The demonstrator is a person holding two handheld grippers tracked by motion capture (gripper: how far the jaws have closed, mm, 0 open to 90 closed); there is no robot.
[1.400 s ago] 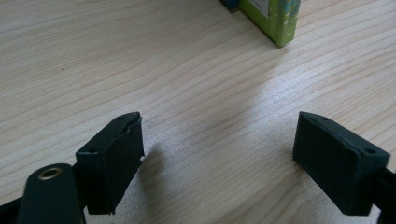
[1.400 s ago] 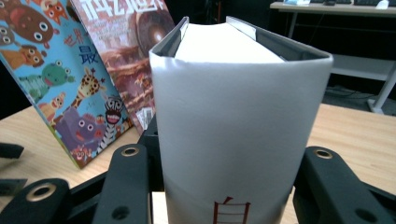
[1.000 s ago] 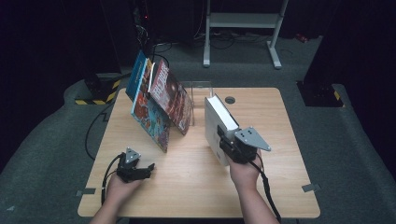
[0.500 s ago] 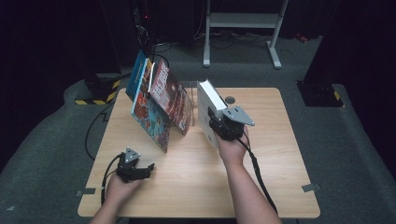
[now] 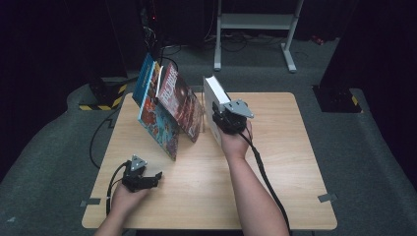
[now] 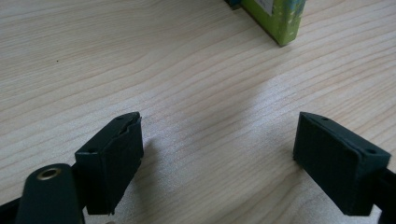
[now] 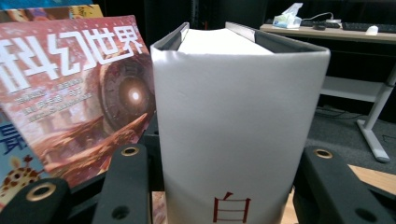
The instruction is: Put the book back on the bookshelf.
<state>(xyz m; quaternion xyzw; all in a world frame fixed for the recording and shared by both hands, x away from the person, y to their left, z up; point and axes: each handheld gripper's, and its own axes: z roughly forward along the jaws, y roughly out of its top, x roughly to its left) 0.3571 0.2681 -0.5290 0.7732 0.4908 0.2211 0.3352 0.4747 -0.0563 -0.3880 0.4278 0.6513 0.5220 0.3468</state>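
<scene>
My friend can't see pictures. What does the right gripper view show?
A thick white book stands upright, clamped at its spine between the right tongs. Beside it leans a red magazine.

The table (image 5: pixel 206 167) is brightly lit from above amid dark surroundings, with soft shadows and slightly blurred close-up views.

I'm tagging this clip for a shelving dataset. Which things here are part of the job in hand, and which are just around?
Part of the job:
- thick white hardcover book, clamped by the right gripper
- leaning red sci-fi magazine and blue picture books, beside it
- clear bookstand

Just around:
- left gripper, open, idle on the wooden table
- grey metal stand behind
</scene>
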